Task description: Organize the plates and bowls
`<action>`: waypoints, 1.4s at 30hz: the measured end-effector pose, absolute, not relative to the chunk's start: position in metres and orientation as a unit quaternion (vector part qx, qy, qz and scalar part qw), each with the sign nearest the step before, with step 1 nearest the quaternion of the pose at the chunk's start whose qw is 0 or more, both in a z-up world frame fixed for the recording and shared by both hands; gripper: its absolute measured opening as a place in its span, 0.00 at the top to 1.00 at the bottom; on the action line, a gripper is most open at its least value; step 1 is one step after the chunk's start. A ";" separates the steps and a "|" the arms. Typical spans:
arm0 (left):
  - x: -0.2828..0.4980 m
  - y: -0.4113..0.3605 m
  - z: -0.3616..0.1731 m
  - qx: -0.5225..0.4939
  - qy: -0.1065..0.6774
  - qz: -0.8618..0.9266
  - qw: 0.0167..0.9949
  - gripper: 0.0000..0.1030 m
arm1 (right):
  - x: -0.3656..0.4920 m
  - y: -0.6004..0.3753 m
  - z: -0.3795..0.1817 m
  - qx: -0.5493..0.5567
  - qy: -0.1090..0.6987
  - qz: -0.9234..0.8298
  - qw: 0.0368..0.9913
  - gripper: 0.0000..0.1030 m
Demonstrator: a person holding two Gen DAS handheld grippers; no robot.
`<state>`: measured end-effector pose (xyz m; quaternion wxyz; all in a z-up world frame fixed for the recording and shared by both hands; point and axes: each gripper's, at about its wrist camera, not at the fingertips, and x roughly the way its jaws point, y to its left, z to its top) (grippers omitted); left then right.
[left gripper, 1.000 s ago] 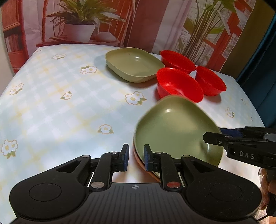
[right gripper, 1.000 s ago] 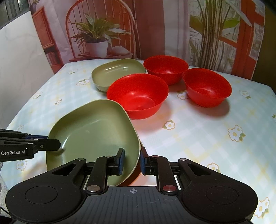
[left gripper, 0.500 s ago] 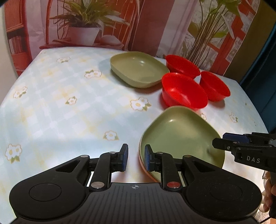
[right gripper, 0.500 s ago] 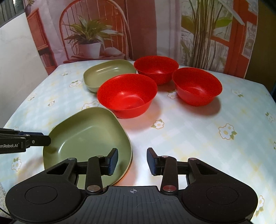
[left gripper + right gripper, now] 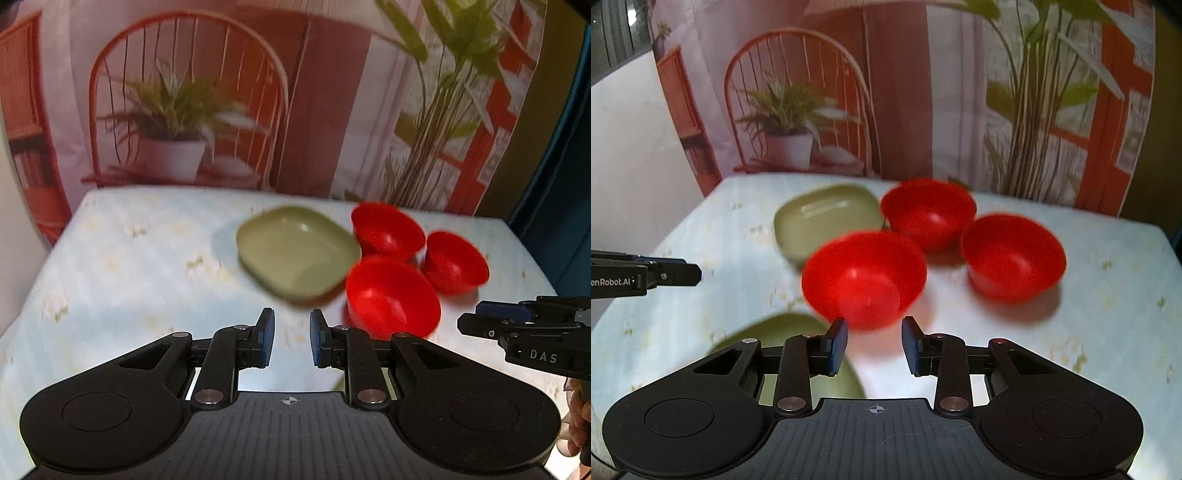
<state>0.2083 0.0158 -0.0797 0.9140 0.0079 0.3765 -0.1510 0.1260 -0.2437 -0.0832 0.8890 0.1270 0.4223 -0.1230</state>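
Three red bowls stand together on the table: a near one (image 5: 864,280), a far one (image 5: 929,212) and a right one (image 5: 1014,256). A green plate (image 5: 823,221) lies behind them to the left. A second green plate (image 5: 783,332) lies near me, mostly hidden under my right gripper (image 5: 873,345), which is open and empty. My left gripper (image 5: 290,341) is open and empty, raised above the table. In the left wrist view I see the far green plate (image 5: 295,251) and the near bowl (image 5: 391,295).
The table (image 5: 1108,314) has a pale flowered cloth. A backdrop with a printed chair and potted plants (image 5: 786,125) hangs behind the far edge. The left gripper (image 5: 665,275) shows in the right wrist view; the right gripper (image 5: 517,325) shows in the left.
Both grippers opened and let go of the near green plate, which now lies on the table. Both grippers have lifted and pulled back, tilting up toward the far side.
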 end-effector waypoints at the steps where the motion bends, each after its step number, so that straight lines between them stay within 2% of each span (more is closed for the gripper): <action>1: 0.212 0.015 -0.076 0.008 0.373 -0.150 0.916 0.79 | 0.130 -0.247 -0.081 0.129 0.418 -0.123 0.891 0.70; 20: 0.269 -0.001 -0.049 0.028 0.335 -0.138 0.932 0.79 | 0.186 -0.294 -0.072 0.139 0.391 -0.135 0.900 0.74; 42: 0.326 -0.004 -0.076 0.044 0.352 -0.138 0.925 0.79 | 0.221 -0.311 -0.110 0.155 0.409 -0.127 0.890 0.74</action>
